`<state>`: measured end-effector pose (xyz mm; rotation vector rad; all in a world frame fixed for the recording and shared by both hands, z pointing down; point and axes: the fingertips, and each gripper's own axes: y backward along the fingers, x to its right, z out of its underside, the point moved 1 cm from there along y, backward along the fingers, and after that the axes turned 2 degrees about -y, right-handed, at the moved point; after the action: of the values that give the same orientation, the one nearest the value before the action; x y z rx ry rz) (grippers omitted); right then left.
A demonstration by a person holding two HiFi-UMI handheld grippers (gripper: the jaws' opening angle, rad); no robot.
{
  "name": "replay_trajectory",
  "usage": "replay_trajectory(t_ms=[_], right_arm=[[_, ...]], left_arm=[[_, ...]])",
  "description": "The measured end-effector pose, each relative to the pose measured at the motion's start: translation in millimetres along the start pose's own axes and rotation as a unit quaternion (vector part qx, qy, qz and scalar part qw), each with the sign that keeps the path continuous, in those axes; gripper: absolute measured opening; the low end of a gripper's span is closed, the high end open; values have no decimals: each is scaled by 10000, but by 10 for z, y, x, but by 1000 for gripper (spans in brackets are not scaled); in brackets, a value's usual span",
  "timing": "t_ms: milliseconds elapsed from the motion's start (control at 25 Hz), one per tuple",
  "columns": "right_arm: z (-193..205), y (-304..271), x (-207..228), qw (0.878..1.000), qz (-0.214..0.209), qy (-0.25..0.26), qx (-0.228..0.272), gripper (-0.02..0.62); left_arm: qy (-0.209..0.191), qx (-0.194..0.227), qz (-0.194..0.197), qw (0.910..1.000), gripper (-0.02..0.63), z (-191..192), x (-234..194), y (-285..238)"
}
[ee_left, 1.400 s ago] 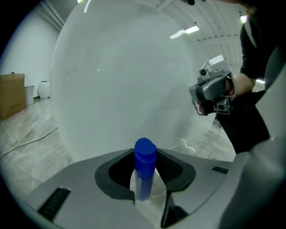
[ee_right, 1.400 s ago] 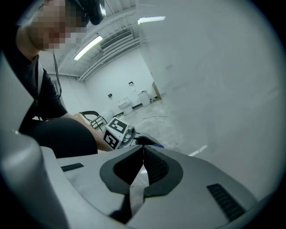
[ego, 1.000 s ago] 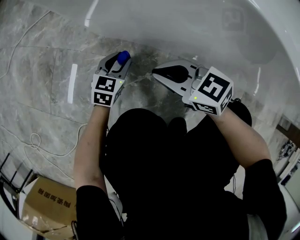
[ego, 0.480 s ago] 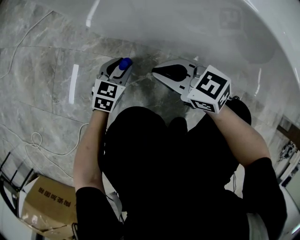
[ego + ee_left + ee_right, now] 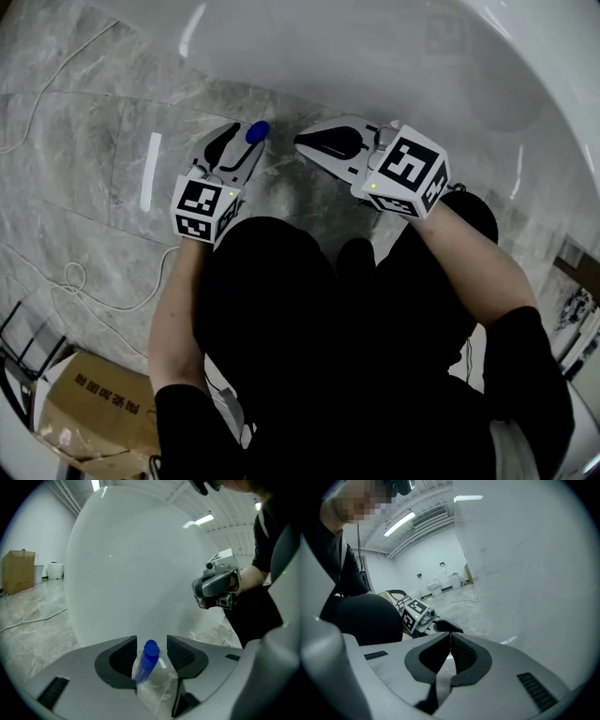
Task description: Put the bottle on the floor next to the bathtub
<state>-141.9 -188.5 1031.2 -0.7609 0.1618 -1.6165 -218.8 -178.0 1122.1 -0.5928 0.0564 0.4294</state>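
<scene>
A clear bottle with a blue cap stands on the grey marble floor beside the white bathtub. My left gripper is around it, and its jaws are opening. In the left gripper view the bottle leans slightly between the jaws of the left gripper, with a gap at the right pad, so the pads do not press on it. My right gripper hovers just to the right, shut with nothing in it. Its closed jaws meet in the right gripper view.
The bathtub wall rises right in front of both grippers. A white strip lies on the floor to the left. A white cable and a cardboard box lie behind me at the lower left.
The left gripper's jaws have spread apart around the bottle, and that gripper has drawn back a little toward me. The right gripper has barely moved.
</scene>
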Motion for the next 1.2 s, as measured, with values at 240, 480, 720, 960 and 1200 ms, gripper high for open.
replay_trajectory(t_ms=[240,480,720,960,1200], right_arm=[[-116,-9,86,9994,184,303,-52,28],[-493,264,-103,9847,742,1514,-445,28],[-864,803,-515,9906,638,1190,-225,28],[-973,1439,-579,9899,1176,488,-621,28],[-1706,2010,-1137,9897,1218,342,-669,28]], left_arm=[[175,-72,179,9997,209,-99,-58,214],[484,-69,-227,9985,142,-751,-159,929],[905,-52,-758,9930,47,-1511,75,1627],[1228,49,-675,9901,43,-2220,417,2141],[1308,289,-519,9896,37,-3087,838,2736]])
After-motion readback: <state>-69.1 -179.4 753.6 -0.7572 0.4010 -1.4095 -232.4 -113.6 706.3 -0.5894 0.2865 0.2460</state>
